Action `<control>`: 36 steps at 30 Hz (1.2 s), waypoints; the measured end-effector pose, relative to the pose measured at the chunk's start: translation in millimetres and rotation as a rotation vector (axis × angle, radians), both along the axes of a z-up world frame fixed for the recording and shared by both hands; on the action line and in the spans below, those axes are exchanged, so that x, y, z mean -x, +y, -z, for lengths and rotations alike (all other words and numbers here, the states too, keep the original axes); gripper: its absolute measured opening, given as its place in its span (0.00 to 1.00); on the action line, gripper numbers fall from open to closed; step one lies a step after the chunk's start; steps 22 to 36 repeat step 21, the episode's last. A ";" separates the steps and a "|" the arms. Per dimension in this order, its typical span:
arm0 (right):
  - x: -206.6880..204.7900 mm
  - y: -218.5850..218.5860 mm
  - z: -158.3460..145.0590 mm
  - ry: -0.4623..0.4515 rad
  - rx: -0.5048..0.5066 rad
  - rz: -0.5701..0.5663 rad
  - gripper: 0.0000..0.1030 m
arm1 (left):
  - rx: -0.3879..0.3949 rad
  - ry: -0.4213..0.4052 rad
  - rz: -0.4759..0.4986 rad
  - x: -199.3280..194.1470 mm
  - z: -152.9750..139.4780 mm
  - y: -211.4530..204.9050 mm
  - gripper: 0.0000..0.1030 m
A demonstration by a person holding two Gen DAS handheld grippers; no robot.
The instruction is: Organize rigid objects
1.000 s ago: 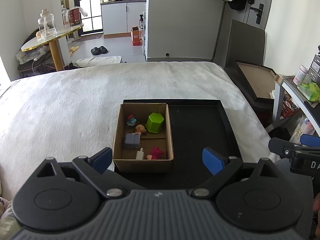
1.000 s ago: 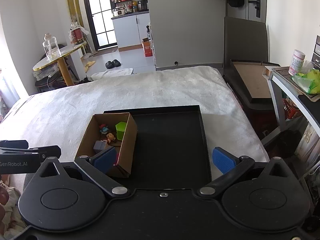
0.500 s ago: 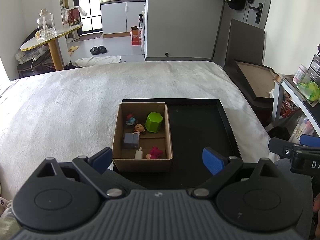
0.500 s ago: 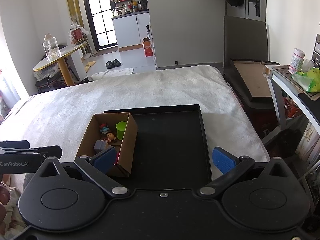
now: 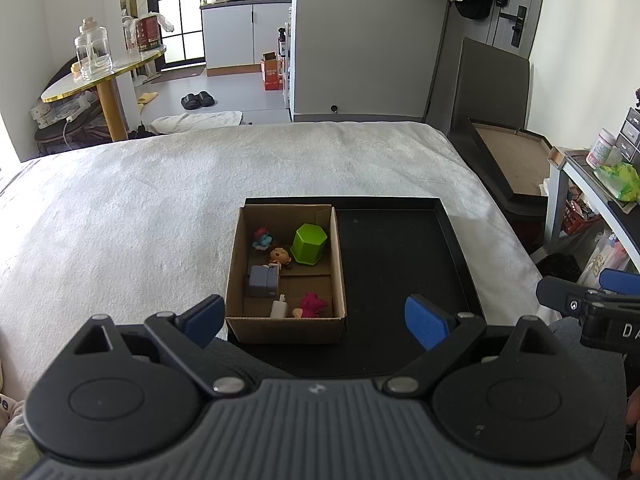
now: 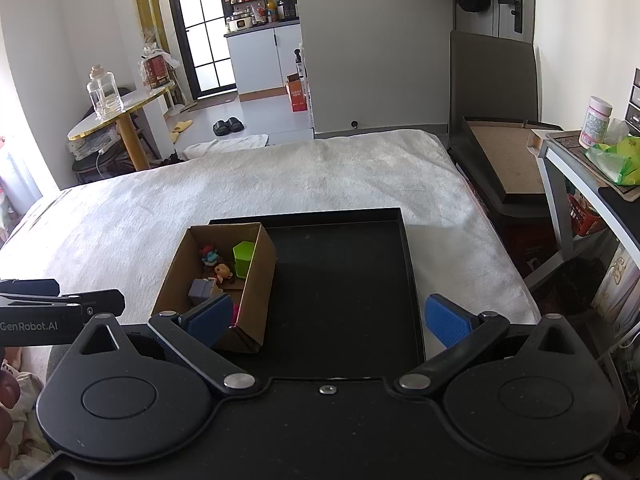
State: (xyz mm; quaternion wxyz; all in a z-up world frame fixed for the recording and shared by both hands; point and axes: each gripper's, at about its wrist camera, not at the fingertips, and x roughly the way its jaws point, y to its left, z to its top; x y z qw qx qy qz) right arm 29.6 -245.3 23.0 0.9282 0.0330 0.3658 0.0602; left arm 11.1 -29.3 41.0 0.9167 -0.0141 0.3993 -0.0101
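Left gripper (image 5: 316,318) fingers spread wide, holding nothing; right gripper (image 6: 328,320) likewise. Cardboard box (image 5: 285,322) sits in left half of black tray (image 5: 400,276) on the bed (image 5: 140,208). Inside: green hexagonal cup (image 5: 308,244), grey block (image 5: 263,280), small figurines. Tray's other half bare. Sorting looks barely begun, or already finished; cannot tell.

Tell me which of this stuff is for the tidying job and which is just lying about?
For the job:
brown cardboard box
black rectangular tray
green hexagonal block
grey-blue block
pink toy
small figurines

Lying about:
clear glass jar
black slippers
pink-lidded white bottle
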 end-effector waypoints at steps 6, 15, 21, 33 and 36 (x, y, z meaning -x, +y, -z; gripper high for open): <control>-0.1 0.4 0.1 0.002 0.001 0.002 1.00 | -0.001 0.002 0.003 0.6 0.7 -0.9 0.93; -0.9 0.2 4.2 0.012 0.003 0.005 1.00 | 0.003 0.006 0.008 0.0 2.5 -2.3 0.93; -1.3 0.3 7.3 0.019 0.006 0.010 1.00 | -0.002 0.015 0.017 -2.9 6.4 -4.3 0.93; -1.3 0.3 7.3 0.019 0.006 0.010 1.00 | -0.002 0.015 0.017 -2.9 6.4 -4.3 0.93; -1.3 0.3 7.3 0.019 0.006 0.010 1.00 | -0.002 0.015 0.017 -2.9 6.4 -4.3 0.93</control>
